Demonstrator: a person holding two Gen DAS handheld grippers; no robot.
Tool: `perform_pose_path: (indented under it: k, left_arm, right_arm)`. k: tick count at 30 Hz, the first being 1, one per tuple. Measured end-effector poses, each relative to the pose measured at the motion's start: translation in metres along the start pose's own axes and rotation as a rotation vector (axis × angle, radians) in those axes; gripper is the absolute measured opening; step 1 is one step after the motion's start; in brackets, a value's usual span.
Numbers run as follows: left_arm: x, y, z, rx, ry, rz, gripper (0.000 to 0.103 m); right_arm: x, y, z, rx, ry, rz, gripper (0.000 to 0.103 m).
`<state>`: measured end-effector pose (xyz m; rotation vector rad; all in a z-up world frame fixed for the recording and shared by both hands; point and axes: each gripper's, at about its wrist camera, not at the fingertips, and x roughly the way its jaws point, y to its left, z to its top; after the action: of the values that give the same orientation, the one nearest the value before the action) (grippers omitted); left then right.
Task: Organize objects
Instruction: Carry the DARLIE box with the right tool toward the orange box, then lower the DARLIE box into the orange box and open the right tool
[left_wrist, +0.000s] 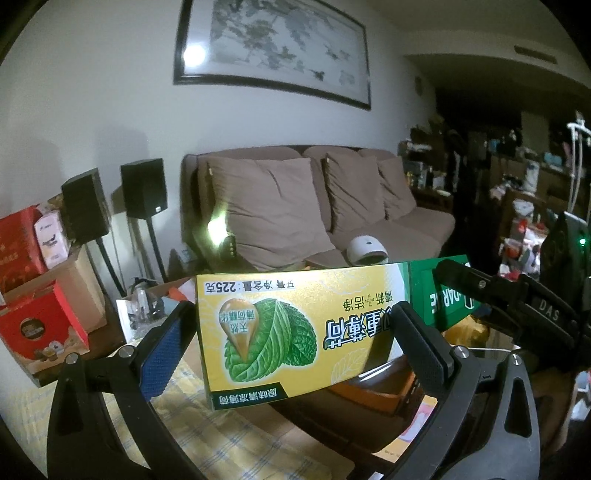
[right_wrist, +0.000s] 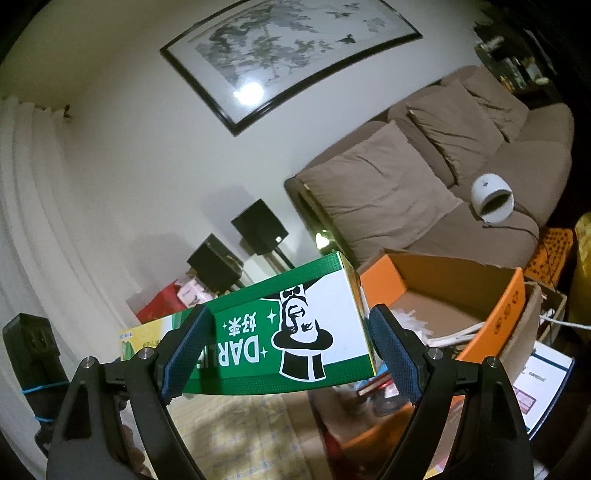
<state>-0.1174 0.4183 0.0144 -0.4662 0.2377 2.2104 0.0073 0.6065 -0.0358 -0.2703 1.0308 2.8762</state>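
While both claws bracket it, the toothpaste box (left_wrist: 295, 332) hangs in mid-air.
Left gripper (left_wrist: 291, 350) spans its yellow end, right gripper (right_wrist: 291, 350) its green end, jaws wide; contact unclear. Orange carton (right_wrist: 509, 314) at three o'clock, sofa (left_wrist: 369, 206) at twelve.

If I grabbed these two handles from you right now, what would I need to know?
Left tongs: around the yellow end of the toothpaste box, which is off the table; whether the pads press it is unclear.
Right tongs: around the green end; the right-hand pad stands clear, so the grip is unsure.
Orange cardboard box: open, lower right, already holding some things.
Done: toothpaste box lifted.
Left: probably set it in the orange box, then sort the rest.
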Motion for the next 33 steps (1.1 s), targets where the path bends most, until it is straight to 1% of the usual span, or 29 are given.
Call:
perform_pose_path:
  k: [12, 21, 24, 29, 33]
  left_arm:
    - [0.043, -0.014, 0.005, 0.016, 0.027, -0.041, 0.103]
    - [0.077, -0.02, 0.013, -0.013, 0.049, -0.073, 0.103]
    - [0.088, -0.025, 0.017, -0.001, 0.057, -0.078, 0.103]
    - [0.111, -0.037, 0.026, 0.048, 0.078, -0.084, 0.103]
    - [0.128, -0.042, 0.033, 0.054, 0.096, -0.084, 0.103]
  right_arm:
    - [0.004, -0.039, 0.0, 0.079, 0.005, -0.068, 0.089]
    - [0.003, -0.055, 0.001, 0.103, 0.002, -0.135, 0.089]
    - [0.004, -0.061, 0.0, 0.119, 0.005, -0.15, 0.089]
    - [0.004, -0.077, -0.002, 0.16, 0.011, -0.162, 0.089]
    - [0.005, -0.085, -0.004, 0.187, 0.019, -0.161, 0.089]
